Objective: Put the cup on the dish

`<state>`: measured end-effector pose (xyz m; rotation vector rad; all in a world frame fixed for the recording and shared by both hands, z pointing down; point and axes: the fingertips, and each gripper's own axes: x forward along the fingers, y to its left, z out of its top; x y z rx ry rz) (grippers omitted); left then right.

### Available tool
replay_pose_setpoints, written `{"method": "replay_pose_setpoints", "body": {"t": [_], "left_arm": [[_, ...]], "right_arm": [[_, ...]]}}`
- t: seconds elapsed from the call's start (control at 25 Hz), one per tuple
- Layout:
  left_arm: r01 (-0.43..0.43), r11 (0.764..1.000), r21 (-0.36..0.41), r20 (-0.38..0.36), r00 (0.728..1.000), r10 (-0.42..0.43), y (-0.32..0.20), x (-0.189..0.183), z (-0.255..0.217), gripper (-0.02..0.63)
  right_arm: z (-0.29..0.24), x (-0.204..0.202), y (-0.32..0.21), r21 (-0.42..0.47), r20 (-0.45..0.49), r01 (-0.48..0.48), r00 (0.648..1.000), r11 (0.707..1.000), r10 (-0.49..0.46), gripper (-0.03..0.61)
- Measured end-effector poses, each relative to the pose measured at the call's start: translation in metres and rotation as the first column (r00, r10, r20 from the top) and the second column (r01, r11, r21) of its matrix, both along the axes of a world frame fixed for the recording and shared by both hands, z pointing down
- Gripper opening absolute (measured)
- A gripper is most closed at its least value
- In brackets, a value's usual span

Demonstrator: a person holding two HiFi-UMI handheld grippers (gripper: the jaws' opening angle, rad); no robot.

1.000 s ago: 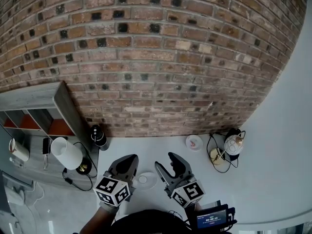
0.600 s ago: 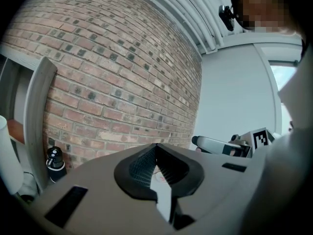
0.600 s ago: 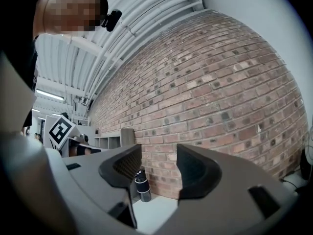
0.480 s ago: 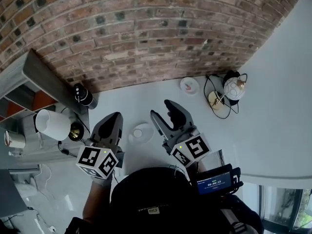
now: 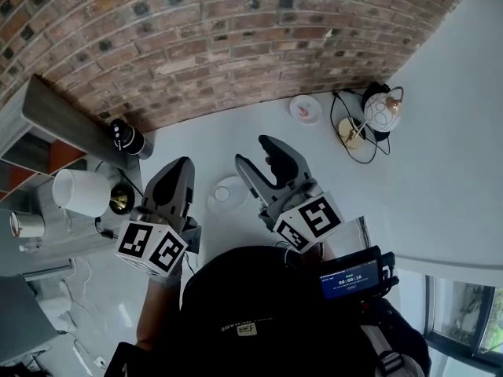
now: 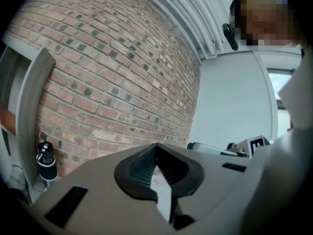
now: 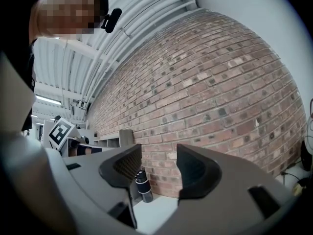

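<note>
A white saucer [image 5: 226,195] with a small raised round centre lies on the pale tabletop between my two grippers. Farther back, near the brick wall, sits a small white cup or bowl [image 5: 304,108] with a pink mark inside. My left gripper [image 5: 179,166] hovers just left of the saucer, its pads pressed together on nothing [image 6: 156,148]. My right gripper [image 5: 255,151] hovers just right of the saucer and is open, with an empty gap between its fingers [image 7: 159,158]. Neither gripper view shows the saucer or the cup.
A black bottle [image 5: 126,137] [image 6: 46,160] [image 7: 143,185] stands at the wall by a grey shelf unit [image 5: 55,112]. A white-shaded lamp [image 5: 78,192] is at the left. A round lamp with a black cord [image 5: 377,110] is at the back right. The brick wall [image 5: 236,30] closes off the far side.
The head view has tipped down and turned, so the table things sit higher in the picture. Both grippers stay either side of the saucer, jaws unchanged.
</note>
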<state>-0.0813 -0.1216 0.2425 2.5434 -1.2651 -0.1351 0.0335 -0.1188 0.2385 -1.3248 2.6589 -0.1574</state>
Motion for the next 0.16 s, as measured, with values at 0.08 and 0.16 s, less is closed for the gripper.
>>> {"method": "replay_pose_setpoints", "body": {"t": [0.08,0.16], "left_arm": [[0.013,1.0,0.006,-0.038,0.999,-0.013,0.0002,-0.002,-0.0038,0.006],[0.022,1.0,0.012,-0.058,0.998,-0.021,0.001,-0.003,-0.0051,0.006]], "right_arm": [[-0.0025,0.0022,-0.0011,0.011,0.001,-0.004,1.0,1.0,0.004,0.227],[-0.0043,0.0051,-0.0019,0.02,0.005,-0.009,1.0,1.0,0.009,0.228]]}}
